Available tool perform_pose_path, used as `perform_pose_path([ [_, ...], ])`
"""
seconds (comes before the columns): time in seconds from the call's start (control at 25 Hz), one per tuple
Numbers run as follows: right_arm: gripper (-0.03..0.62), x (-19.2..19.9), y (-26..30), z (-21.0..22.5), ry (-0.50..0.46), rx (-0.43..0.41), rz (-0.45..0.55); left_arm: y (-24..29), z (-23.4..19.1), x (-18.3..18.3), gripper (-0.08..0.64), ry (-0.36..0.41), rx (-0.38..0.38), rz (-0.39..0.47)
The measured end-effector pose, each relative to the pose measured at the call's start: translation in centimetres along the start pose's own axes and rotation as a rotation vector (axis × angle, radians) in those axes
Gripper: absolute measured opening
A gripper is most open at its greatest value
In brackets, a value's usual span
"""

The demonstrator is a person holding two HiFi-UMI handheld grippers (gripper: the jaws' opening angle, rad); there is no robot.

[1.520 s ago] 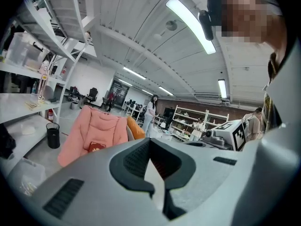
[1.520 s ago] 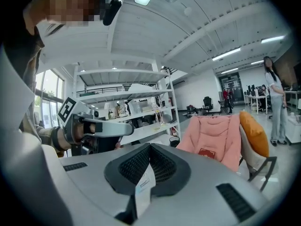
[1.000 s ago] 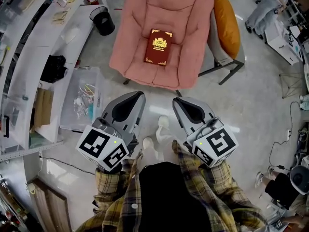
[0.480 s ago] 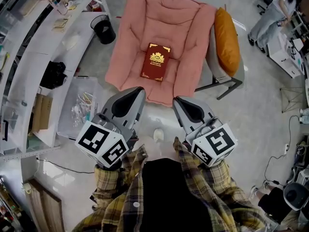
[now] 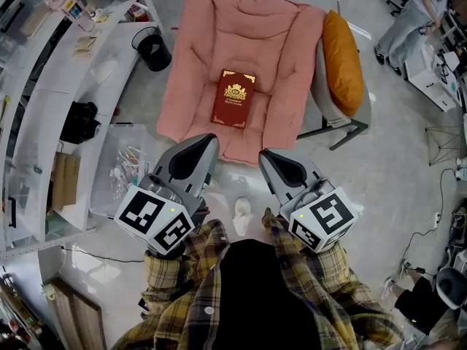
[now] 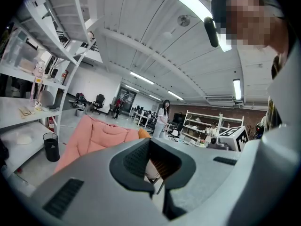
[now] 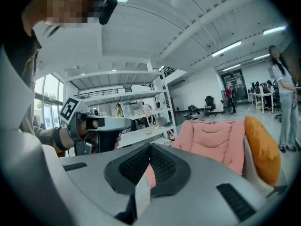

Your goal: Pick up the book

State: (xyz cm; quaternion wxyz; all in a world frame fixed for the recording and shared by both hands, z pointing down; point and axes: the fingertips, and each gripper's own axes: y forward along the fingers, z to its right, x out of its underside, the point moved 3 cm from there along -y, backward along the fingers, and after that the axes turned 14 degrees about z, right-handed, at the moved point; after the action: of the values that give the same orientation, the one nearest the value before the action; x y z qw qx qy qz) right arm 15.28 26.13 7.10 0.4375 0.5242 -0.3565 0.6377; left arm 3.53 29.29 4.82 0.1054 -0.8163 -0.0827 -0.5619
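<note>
- The pink padded chair (image 5: 244, 57) fills the upper middle of the head view. Its seat is soft and deeply quilted.
- An orange cushion (image 5: 343, 49) stands on edge just to the right of the chair.
- The left gripper (image 5: 206, 144) is at lower centre-left. Its jaws are pressed together with nothing between them, and the tip points at the chair's front edge.
- The right gripper (image 5: 267, 159) is beside it at lower centre-right. Its jaws are likewise pressed together and empty, and it is still short of the seat.
- The book (image 5: 233, 98) lies flat and face up in the middle of the seat. It is a dark red hardback with gold ornament, well apart from both grippers.
- Handling, as a judgement:
  - The boards look stiff, so the book should hold its shape in a pinch.
  - It probably has some weight, and the smooth cover may slip.
  - The padding under it should yield, letting one jaw press down beside an edge and slide beneath.
- Where to take hold:
  - The nearest short edge, at the book's lower end in the picture, is the closest reach.
  - A deep bite there, or along the left long side where the spine likely runs, would keep the pages from fanning.
  - The jaws must spread first.
</note>
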Motion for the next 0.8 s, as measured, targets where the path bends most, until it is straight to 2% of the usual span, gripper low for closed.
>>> perform_pose_path([
  [0.32, 0.015, 0.3, 6.1, 2.2, 0.002, 0.073, 0.010, 3.8, -6.0, -1.3, 0.005, -0.010, 0.078, -0.018],
  [0.8, 0.017, 0.6, 18.4, 5.3, 0.018, 0.209, 0.014, 8.6, -18.5, -4.1, 0.005, -0.026, 0.184, -0.090],
])
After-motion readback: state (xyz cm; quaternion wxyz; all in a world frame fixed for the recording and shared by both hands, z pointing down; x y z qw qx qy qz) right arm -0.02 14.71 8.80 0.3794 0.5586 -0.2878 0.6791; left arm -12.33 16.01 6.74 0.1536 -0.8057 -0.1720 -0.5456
